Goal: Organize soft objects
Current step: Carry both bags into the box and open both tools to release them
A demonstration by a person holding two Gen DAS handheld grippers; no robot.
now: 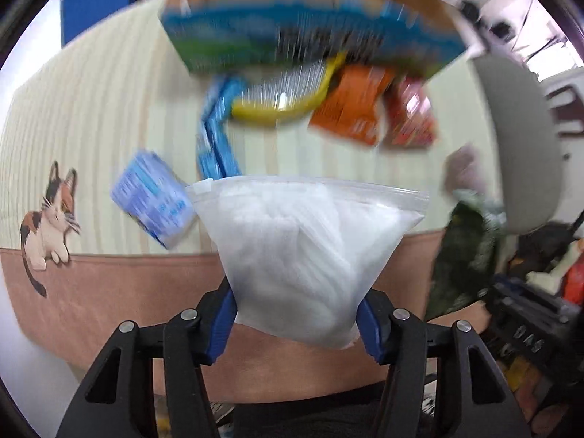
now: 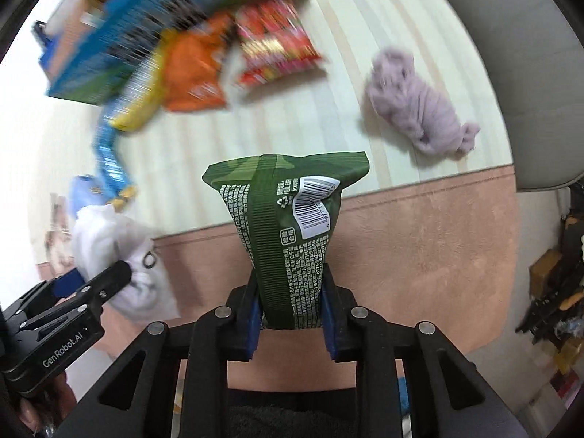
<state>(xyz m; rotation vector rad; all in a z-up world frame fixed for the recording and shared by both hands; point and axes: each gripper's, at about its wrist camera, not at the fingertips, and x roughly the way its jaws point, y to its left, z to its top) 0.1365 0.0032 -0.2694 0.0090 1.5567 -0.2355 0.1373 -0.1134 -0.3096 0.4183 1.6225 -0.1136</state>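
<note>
My left gripper [image 1: 295, 321] is shut on a clear zip bag of white soft stuff [image 1: 303, 241], which hangs above the striped mat. The right wrist view shows the same bag [image 2: 109, 244] at lower left, pinched in the left gripper [image 2: 106, 284]. My right gripper [image 2: 292, 314] is shut on a green snack packet [image 2: 288, 226] with a white barcode label, lifted off the mat. In the left wrist view that green packet [image 1: 463, 255] appears blurred at right. A purple fluffy toy [image 2: 419, 102] lies on the mat to the right.
An open cardboard box with blue and green printing [image 1: 303, 36] stands at the far end. Beside it lie a yellow packet [image 1: 281, 102], an orange packet [image 1: 354, 106], a red packet [image 1: 412, 113], a blue strip pack [image 1: 215, 135] and a blue tissue pack [image 1: 153, 197]. A grey chair [image 2: 511, 54] stands at right.
</note>
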